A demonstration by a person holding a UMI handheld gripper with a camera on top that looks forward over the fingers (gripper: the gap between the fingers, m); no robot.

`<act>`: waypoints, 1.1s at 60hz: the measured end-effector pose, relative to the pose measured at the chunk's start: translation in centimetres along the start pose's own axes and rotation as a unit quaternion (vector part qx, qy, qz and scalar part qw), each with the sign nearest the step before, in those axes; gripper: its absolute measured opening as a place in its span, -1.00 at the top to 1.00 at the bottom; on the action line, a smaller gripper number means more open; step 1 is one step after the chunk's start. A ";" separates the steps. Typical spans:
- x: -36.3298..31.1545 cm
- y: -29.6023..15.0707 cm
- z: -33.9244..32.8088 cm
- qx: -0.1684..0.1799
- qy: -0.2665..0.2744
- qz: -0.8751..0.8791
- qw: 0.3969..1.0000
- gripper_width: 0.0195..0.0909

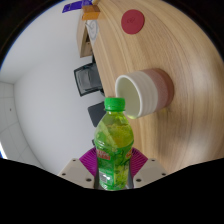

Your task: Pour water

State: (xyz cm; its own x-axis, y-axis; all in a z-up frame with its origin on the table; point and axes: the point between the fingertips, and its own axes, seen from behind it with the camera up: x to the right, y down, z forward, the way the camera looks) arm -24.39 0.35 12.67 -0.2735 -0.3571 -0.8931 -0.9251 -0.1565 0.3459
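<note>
bottle: a clear plastic bottle point(113, 140) with a green cap point(113, 104) and a pink-and-green label, filled with a yellow-green drink, stands between the fingers and fills the near part of the gripper view.
claw: the gripper point(112, 168) has a purple pad point(90, 160) showing just left of the bottle; the other pad is mostly hidden behind the label. The fingers sit close against the bottle's lower body on both sides, so I judge the claw narrowed onto it and holding it.
cup: a white cup point(140, 92) stands on the wooden table point(175, 50), just beyond the bottle's cap and a little to its right, mouth open upward; whether it holds anything I cannot tell.
key relation: the cup lies ahead of the bottle's cap and slightly right of it, near but not touching.
bottle axis: upright, cap pointing away from the fingers, roughly in line with them.
cap: on the bottle, so by my reading pouring cannot start until it comes off.
hand pose: the gripper points forward, level with the bottle's lower half; the person's hand is out of view.
beyond the cup: a red disc point(132, 21) lies on the table well past the cup.
</note>
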 end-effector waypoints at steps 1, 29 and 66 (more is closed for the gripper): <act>0.2 0.0 0.1 -0.001 0.003 -0.002 1.000 0.46; -13.4 -5.5 -6.1 0.085 -0.013 -0.484 0.871 0.45; -7.9 -29.1 -6.8 0.185 0.135 -0.736 0.637 0.42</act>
State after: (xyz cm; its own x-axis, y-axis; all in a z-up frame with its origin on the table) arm 6.52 1.50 11.64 0.9712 -0.2274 -0.0715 -0.1386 -0.2947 -0.9455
